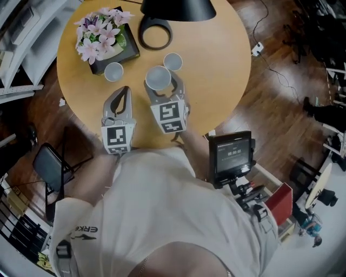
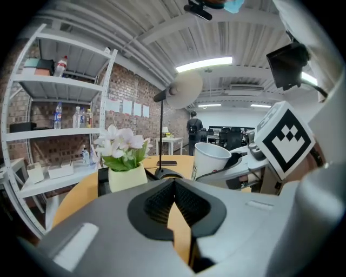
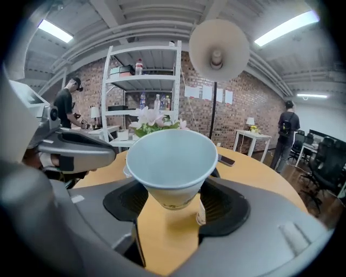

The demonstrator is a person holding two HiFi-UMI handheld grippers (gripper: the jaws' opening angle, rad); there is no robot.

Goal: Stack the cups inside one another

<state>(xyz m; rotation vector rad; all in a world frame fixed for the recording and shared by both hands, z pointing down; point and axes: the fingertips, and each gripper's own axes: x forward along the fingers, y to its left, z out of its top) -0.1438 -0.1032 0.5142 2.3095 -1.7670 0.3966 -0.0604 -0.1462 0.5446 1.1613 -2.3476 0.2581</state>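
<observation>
A round wooden table (image 1: 227, 65) stands on a dark wood floor. Over its middle, the right gripper (image 1: 162, 84) grasps a white paper cup (image 1: 158, 77). Two more cups (image 1: 113, 71) (image 1: 173, 60) stand beyond it, toward the far edge. The left gripper (image 1: 122, 94) is clenched with nothing in it, by the near edge.

Head view chops the lamp shade (image 1: 177, 9) off at the top edge, and the shade covers a slice of the far counter (image 1: 216, 65), while the person's shirt (image 1: 162, 205) blocks the near rim. The cup (image 3: 172, 162) in the right tongs (image 3: 174, 201) has print low on its side that's too small to read, and a white sliver (image 3: 126, 171) peeks out at its left with too little showing to say what it is. In the left gripper view that cup's lower part is tucked behind the right tongs, and the shelf bottles (image 2: 58, 115) are way too tiny for labels.
</observation>
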